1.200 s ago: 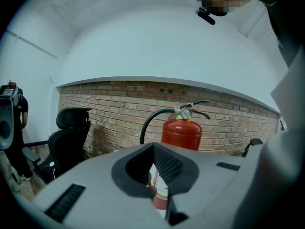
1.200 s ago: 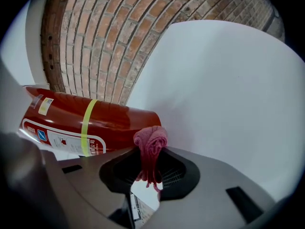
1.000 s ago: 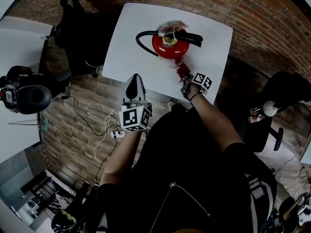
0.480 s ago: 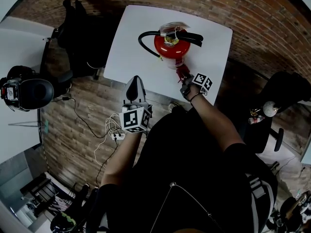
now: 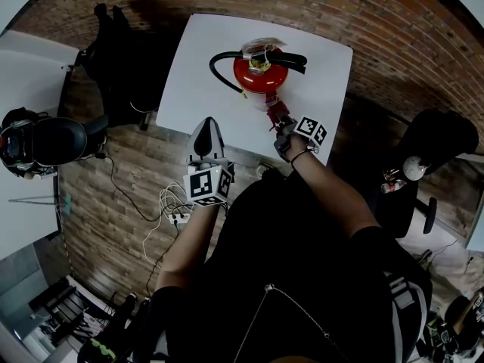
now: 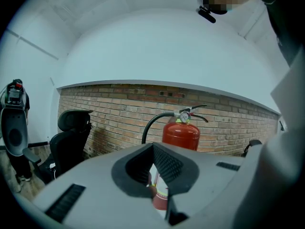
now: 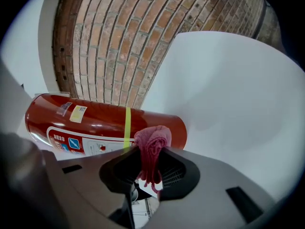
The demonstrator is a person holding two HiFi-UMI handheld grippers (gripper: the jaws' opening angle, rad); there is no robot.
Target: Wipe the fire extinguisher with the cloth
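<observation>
A red fire extinguisher with a black hose stands upright on the white table. My right gripper is shut on a bunched pink-red cloth, which is pressed against the near side of the cylinder. In the right gripper view the cloth sticks out between the jaws and touches the extinguisher beside its yellow stripe. My left gripper hovers at the table's near edge, shut and holding nothing, with its tip pointed at the extinguisher.
A black office chair stands left of the table, and another dark chair is at the right. A second white table and a black headset-like device are at the far left. Cables trail over the brick floor.
My right gripper and the cloth have edged slightly up against the extinguisher's side. The left gripper has barely moved.
</observation>
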